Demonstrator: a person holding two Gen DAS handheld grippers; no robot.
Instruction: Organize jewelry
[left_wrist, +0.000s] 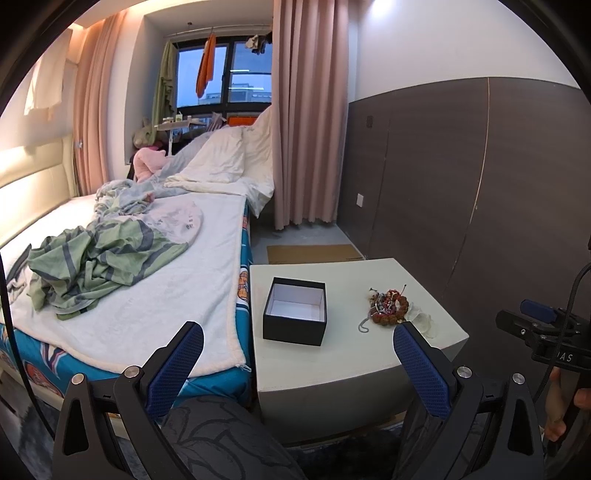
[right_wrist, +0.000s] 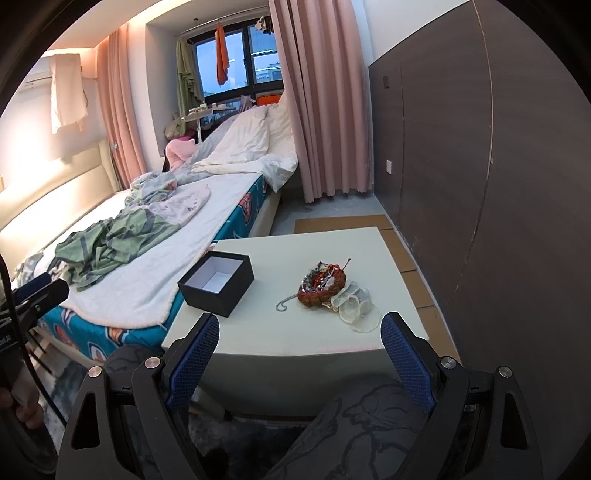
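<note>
An open black box (left_wrist: 295, 311) with an empty white inside stands on the cream bedside table (left_wrist: 354, 362), toward its left. A heap of jewelry (left_wrist: 389, 305), with a brown beaded bracelet, red beads and a silver chain, lies to its right beside small clear plastic bags (left_wrist: 423, 320). My left gripper (left_wrist: 297, 336) is open and empty, held in front of the table. My right gripper (right_wrist: 300, 326) is open and empty, near the table's front edge, short of the heap (right_wrist: 322, 285). The box (right_wrist: 216, 282) and the bags (right_wrist: 356, 304) also show in the right wrist view.
A bed (left_wrist: 155, 280) with a white blanket and crumpled green clothes borders the table on the left. A dark panelled wall (left_wrist: 480, 177) stands on the right. Cardboard (left_wrist: 314, 253) lies on the floor behind the table. My knees are below the grippers.
</note>
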